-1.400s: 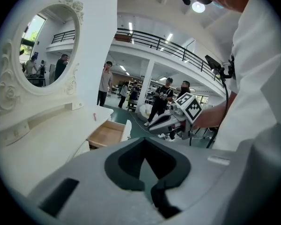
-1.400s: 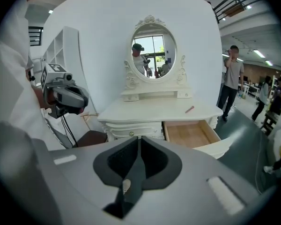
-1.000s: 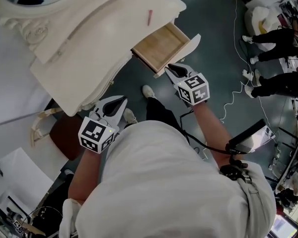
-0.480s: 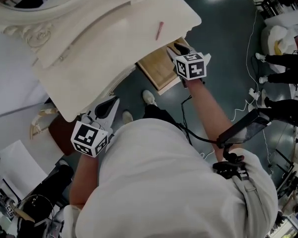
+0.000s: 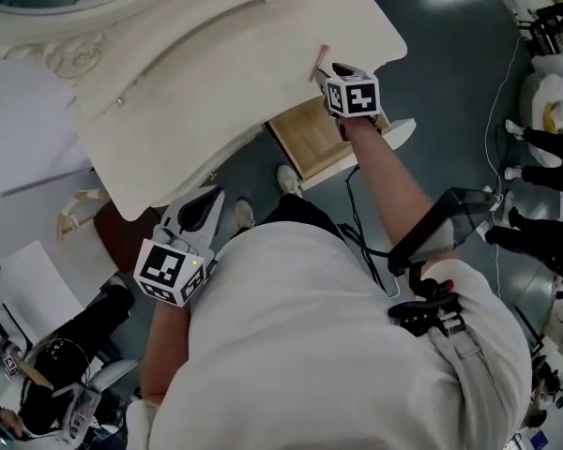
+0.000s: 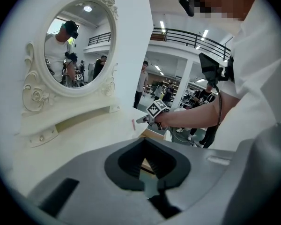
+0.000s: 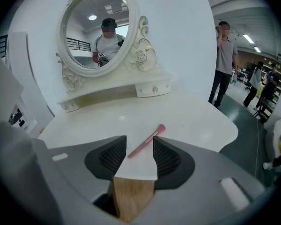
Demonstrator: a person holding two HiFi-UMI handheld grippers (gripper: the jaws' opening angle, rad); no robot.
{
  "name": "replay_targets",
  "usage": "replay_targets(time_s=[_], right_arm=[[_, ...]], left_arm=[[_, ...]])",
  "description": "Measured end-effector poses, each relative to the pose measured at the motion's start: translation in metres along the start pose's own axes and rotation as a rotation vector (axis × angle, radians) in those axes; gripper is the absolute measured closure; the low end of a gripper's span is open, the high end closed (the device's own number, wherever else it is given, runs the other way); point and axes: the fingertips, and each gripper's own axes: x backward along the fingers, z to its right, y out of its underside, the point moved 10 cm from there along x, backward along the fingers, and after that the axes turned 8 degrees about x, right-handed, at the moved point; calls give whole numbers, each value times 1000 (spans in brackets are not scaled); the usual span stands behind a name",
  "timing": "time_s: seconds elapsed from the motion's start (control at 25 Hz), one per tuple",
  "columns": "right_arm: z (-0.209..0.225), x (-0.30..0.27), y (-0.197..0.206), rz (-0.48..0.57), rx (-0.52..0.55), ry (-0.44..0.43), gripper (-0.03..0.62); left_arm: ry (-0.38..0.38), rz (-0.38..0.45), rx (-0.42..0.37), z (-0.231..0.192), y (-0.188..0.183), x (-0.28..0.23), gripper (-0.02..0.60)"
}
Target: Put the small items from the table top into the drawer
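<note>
A: Brush, what's it look like, where's it at?

B: The pink brush (image 7: 152, 136) has a slim straight handle and a small rounded tuft at the far end, all pink, tuft a bit paler. It lies flat and diag. on the white table top (image 7: 196, 121), close to the front edge. The tuft points away from the person.

A: And the right gripper?

B: The right gripper (image 7: 139, 149) sits low over that edge w/ its jaws opening. The handle end of the brush lies between the ribbed pads, but neither pad presses on it. In the head view the tool's tip is right at the brush (image 5: 320, 56).

A: Drawer?

B: The drawer (image 5: 311, 137) is pulled out under the table top, just below the brush, pale wood inside and a white front. The right gripper view shows that wood (image 7: 131, 198) through the gap between its jaws.

A: Left side?

B: The left gripper (image 5: 211, 200) hangs low by the person's body, off the table's front edge and well apart from the brush. Its jaws are pressed together at the tips w/ nothing pinched (image 6: 144, 142).

A: Rest of the table?

B: An oval mirror (image 7: 100, 29) in a carved white frame stands at the back, above a low shelf. A person (image 7: 223, 64) stands on the floor beyond the table's right side.
</note>
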Motion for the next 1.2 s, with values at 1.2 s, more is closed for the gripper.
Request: replay_targets(time_s=[1.2], right_arm=[[24,-68,5,-101,135,-23,551]], left_arm=[[-115,-2,77,-9,1,-4,586]])
